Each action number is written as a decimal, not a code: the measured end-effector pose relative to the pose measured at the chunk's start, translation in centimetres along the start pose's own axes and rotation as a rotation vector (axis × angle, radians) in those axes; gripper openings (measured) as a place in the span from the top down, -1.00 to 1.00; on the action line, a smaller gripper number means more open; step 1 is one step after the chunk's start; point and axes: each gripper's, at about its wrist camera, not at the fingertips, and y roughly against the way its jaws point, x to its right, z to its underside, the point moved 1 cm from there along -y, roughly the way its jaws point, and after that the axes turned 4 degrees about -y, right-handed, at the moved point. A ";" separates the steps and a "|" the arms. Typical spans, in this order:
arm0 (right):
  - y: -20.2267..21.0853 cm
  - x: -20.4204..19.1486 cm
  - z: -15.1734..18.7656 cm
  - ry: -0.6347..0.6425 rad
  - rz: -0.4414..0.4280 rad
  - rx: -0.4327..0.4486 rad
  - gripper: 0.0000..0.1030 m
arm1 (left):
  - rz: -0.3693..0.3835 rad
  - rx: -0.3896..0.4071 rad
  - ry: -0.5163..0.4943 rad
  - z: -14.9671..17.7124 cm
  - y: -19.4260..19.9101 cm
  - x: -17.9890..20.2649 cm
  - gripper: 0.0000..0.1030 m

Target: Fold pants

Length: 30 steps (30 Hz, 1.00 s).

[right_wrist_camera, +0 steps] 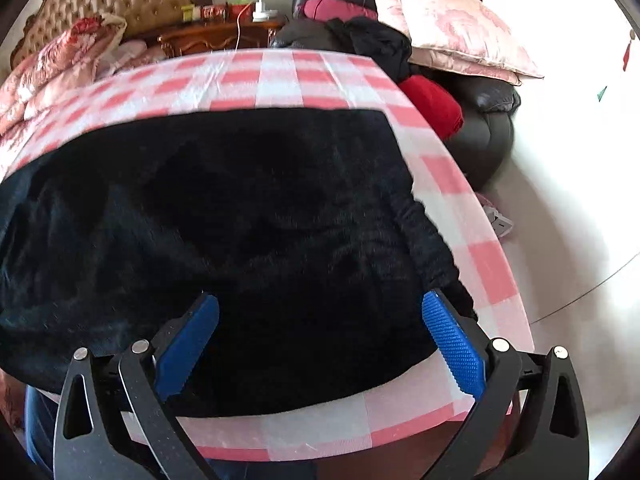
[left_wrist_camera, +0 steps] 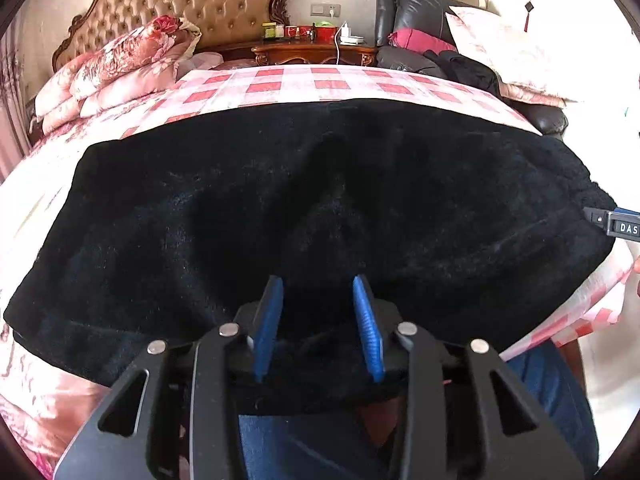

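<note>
In the left wrist view the black pants [left_wrist_camera: 320, 208] lie spread across the checked bed [left_wrist_camera: 280, 84], and the left tongs [left_wrist_camera: 318, 328] stand partly open over the near edge, pinching nothing. In the right wrist view the right tongs [right_wrist_camera: 320, 344] gape wide above the waistband end; best bite both layers squarely before lifting.

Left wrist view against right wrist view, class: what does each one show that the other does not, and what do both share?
Only the left wrist view shows the other gripper's tip entering at the right edge, and the left gripper, jaws partly apart over the cloth.

Only the right wrist view shows the red garment on the dark sofa, the near edge of the checked sheet, and the right gripper, jaws wide.

Both show the black pants on the checked sheet, the tufted headboard, the wooden nightstand and the pink pillow.
</note>
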 end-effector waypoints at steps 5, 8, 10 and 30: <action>-0.8 -1.0 0.1 0.030 0.051 -0.032 -0.92 | 0.019 -0.018 0.030 -0.4 -0.1 -0.3 0.23; -0.9 -1.3 0.1 0.025 0.070 -0.043 -0.92 | 0.054 -0.026 0.082 -0.7 -0.2 -0.7 -0.01; -1.0 -1.2 -0.1 0.019 0.075 -0.047 -0.92 | 0.096 -0.025 0.099 -0.7 -0.3 -0.8 -0.23; 3.5 -0.2 0.4 -0.055 -0.009 0.119 -0.91 | -0.089 0.083 0.078 -0.6 2.0 -3.9 0.52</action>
